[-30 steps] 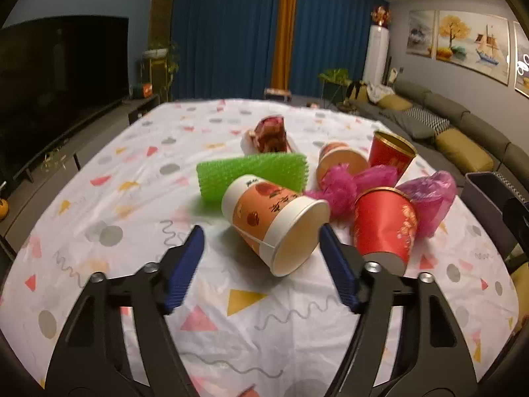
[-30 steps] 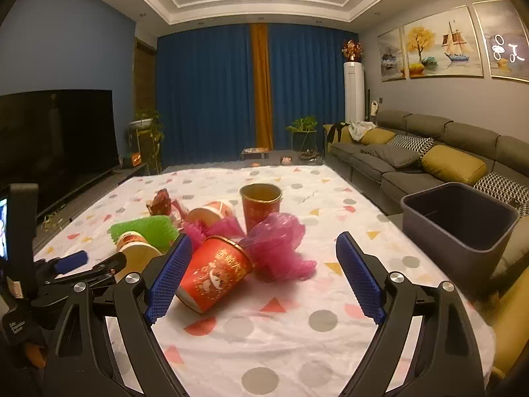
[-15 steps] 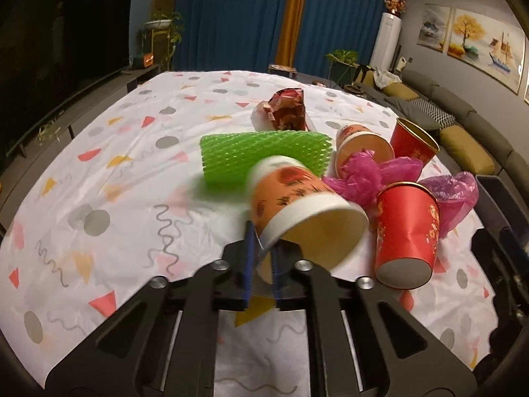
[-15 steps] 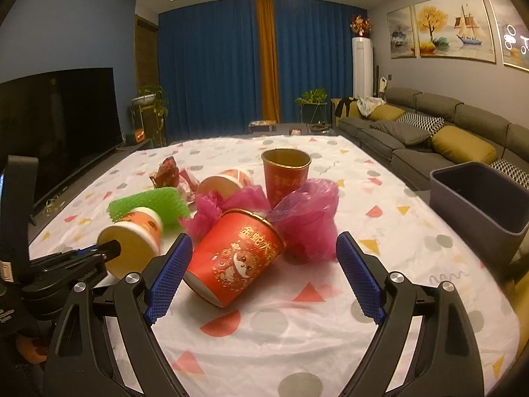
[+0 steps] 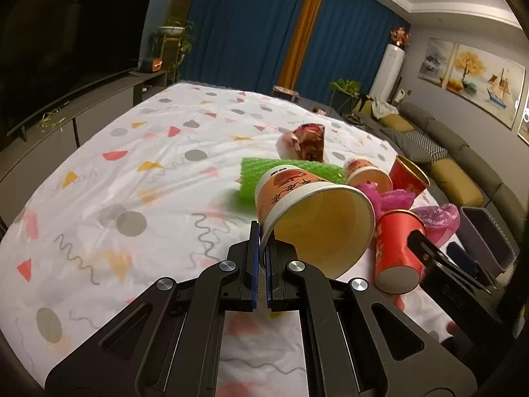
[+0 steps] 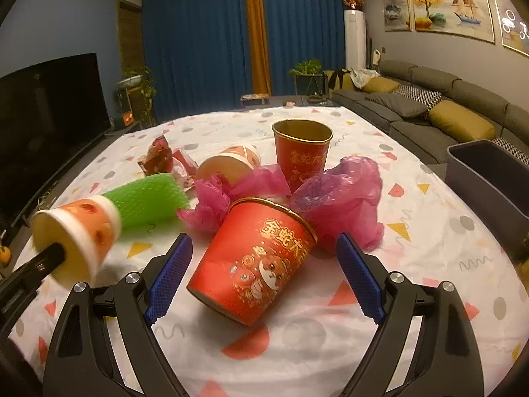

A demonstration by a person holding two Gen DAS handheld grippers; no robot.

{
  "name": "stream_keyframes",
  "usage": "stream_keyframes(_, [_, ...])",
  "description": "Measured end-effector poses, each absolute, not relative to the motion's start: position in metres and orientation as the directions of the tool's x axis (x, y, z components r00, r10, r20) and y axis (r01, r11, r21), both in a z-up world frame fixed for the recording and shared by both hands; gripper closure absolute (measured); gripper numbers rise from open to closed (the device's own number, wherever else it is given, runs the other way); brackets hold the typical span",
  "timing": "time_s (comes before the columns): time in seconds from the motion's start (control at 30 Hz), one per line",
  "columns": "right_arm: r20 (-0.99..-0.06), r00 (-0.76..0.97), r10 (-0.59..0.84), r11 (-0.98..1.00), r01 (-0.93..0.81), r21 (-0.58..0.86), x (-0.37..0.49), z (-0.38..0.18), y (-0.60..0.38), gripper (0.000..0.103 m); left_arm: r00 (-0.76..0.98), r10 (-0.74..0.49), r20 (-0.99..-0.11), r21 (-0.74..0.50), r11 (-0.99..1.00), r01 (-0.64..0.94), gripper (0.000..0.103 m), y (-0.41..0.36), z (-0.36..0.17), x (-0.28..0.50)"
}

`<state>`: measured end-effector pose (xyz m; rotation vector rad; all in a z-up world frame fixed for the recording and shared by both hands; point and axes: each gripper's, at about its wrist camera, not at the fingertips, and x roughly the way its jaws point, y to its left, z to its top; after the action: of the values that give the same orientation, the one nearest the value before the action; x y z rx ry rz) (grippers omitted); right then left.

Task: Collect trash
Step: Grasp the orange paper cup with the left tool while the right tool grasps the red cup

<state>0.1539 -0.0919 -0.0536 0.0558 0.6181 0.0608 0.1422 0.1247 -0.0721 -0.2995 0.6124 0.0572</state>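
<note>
Trash lying clustered on the patterned tablecloth (image 6: 330,337), filling the centre of the right wrist view. Orange paper cup (image 5: 310,205) hanging centre-right of the left wrist view, tipped with its mouth toward the camera, rim pinched between the pressed-together pads of the left gripper (image 5: 261,271). Same cup showing at lower left of the right wrist view, lifted off the cloth. Right gripper (image 6: 261,274) standing spread wide at the bottom of its frame, blue pads either side of a tipped red cup (image 6: 254,258), not touching it. Pink plastic bag (image 6: 340,192) bunching just behind that cup. Second red cup (image 6: 302,152) standing upright at upper centre. Green foam net (image 6: 148,198) lying at left, another orange cup (image 6: 231,163) on its side beyond. Grey bin (image 6: 489,178) sitting at the right edge, beside the table.
</note>
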Motion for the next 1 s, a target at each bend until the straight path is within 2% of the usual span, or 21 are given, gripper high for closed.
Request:
stream_keyframes(0.27, [-0.641,0.766,0.045,0.997,0.0,0.071,0.178,-0.064,-0.088,0.017,0.831,-0.052,-0.553,-0.289,0.948,-0.133,0.101,0.137,-0.069,0.136])
stream_keyframes(0.43, [-0.681,0.731,0.053,0.997,0.002,0.08,0.189,-0.071,-0.088,0.023,0.835,-0.06,-0.547,-0.3,0.945,-0.128,0.101,0.139,-0.068,0.136])
stream_keyframes(0.63, [-0.703,0.708,0.066,0.996,-0.009,0.084,0.193,-0.075,-0.087,0.024,0.835,-0.063,-0.547,-0.304,0.944,-0.127,0.101,0.139,-0.068,0.134])
stream_keyframes(0.67, [-0.708,0.702,0.071,0.996,-0.009,0.092,0.194,-0.076,-0.088,0.025,0.834,-0.064,-0.548,-0.304,0.944,-0.126,0.101,0.138,-0.068,0.133])
stream_keyframes(0.77, [-0.713,0.695,0.089,0.993,-0.008,0.117,0.193,-0.078,-0.092,0.038,0.834,-0.063,-0.548,-0.3,0.946,-0.126,0.101,0.137,-0.067,0.13])
stream_keyframes(1.0, [-0.676,0.724,0.137,0.99,-0.074,0.122,0.177,-0.072,-0.088,0.041,0.84,-0.048,-0.54,-0.29,0.948,-0.132,0.101,0.137,-0.062,0.125])
